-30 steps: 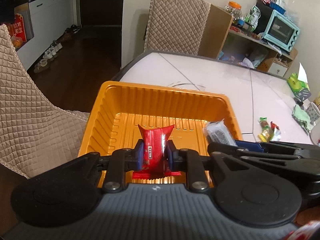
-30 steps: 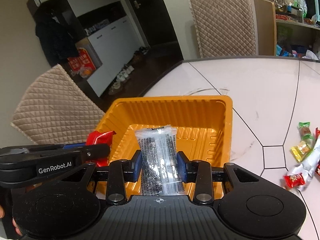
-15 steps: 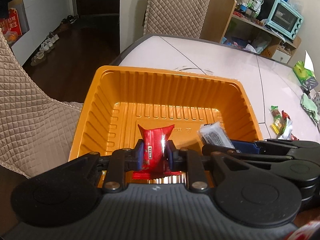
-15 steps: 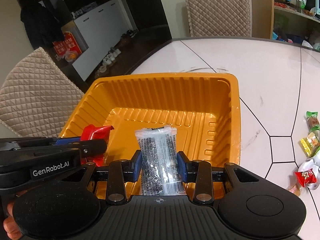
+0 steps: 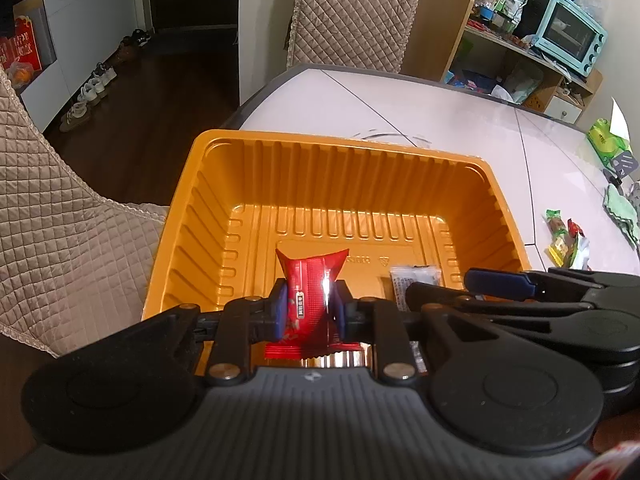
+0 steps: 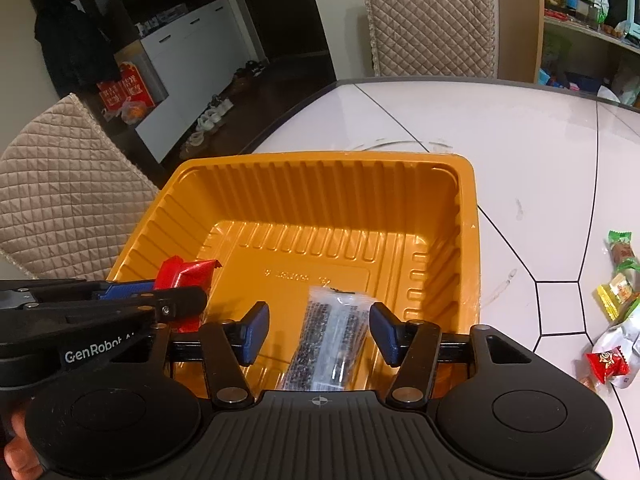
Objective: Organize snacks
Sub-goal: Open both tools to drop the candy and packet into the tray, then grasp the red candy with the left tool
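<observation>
An orange ribbed plastic tray (image 5: pixel 332 168) (image 6: pixel 320 184) sits at the near left corner of the white table. My left gripper (image 5: pixel 308 306) is shut on a red snack packet (image 5: pixel 310 292) and holds it above the tray's near side; the packet also shows in the right wrist view (image 6: pixel 184 274). My right gripper (image 6: pixel 319 330) is open over the tray. A clear packet with dark print (image 6: pixel 330 340) lies between its blue pads (image 6: pixel 256 330), apart from both; it also shows in the left wrist view (image 5: pixel 404 278).
Several loose wrapped snacks (image 6: pixel 618 280) (image 5: pixel 564 236) lie on the table (image 6: pixel 520 152) to the right. Quilted chairs (image 5: pixel 60 232) (image 6: pixel 432 20) stand left and behind. A shelf with a blue toaster oven (image 5: pixel 568 38) is at the back right. A green pack (image 5: pixel 606 140) sits far right.
My right gripper has opened and let go of the clear dark-print packet, which now rests in the tray. Both grippers have moved forward over the tray. The left still grips the red packet.
</observation>
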`<state>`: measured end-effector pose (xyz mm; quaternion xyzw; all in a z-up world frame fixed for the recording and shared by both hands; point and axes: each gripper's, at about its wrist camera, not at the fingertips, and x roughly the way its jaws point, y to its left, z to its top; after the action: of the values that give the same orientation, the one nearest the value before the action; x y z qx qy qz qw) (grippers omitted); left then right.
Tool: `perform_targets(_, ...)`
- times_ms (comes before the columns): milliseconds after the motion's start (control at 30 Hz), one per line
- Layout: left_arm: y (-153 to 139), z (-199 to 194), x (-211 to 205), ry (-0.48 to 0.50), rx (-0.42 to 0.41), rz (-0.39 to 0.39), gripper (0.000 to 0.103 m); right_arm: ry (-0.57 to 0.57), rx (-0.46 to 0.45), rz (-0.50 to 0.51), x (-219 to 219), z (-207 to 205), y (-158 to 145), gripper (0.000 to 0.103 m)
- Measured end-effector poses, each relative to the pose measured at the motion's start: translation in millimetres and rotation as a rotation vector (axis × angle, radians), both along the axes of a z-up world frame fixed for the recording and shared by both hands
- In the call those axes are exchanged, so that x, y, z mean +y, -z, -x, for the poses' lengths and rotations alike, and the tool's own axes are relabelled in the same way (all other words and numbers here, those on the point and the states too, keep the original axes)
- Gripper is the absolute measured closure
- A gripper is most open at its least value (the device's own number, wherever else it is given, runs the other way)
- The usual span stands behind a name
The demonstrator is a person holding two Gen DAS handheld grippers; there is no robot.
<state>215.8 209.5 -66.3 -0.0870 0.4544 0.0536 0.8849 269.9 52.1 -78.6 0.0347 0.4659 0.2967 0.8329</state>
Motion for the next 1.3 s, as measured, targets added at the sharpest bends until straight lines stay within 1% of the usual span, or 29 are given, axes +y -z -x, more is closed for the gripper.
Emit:
perform_targets(300, -5, 0, 4, -0.002, -0.02, -0.006, 0.081, 0.002, -0.004, -0.009, -4, 4, -5, 0.047)
perform_targets(367, -7, 0, 3, 0.001, -0.027, -0.014, 0.079, 0.005, -0.008, -0.012, -6, 5, -6, 0.047)
perform_targets(433, -10, 1, 2, -0.002, -0.033, -0.021, 0.072, 0.006, -0.015, -0.018, -8, 7, -8, 0.046)
perform_targets(667, -22, 15, -2, -0.013, -0.048, -0.032, 0.071, 0.019, -0.04, -0.052, -27, 21, -20, 0.045)
perform_targets(833, -32, 35, -14, -0.002, -0.066, -0.035, 0.071, 0.036, -0.067, -0.094, -55, 39, -33, 0.045)
perform_targets(933, -38, 48, -28, 0.017, -0.071, -0.02, 0.071, 0.056, -0.072, -0.116, -76, 51, -38, 0.044)
perform_targets(1100, -46, 68, -62, 0.079, -0.092, -0.017, 0.071, 0.102, -0.079, -0.134, -116, 74, -45, 0.044)
perform_targets(1300, -45, 84, -102, 0.161, -0.107, 0.003, 0.071, 0.163, -0.088, -0.128, -164, 100, -49, 0.044)
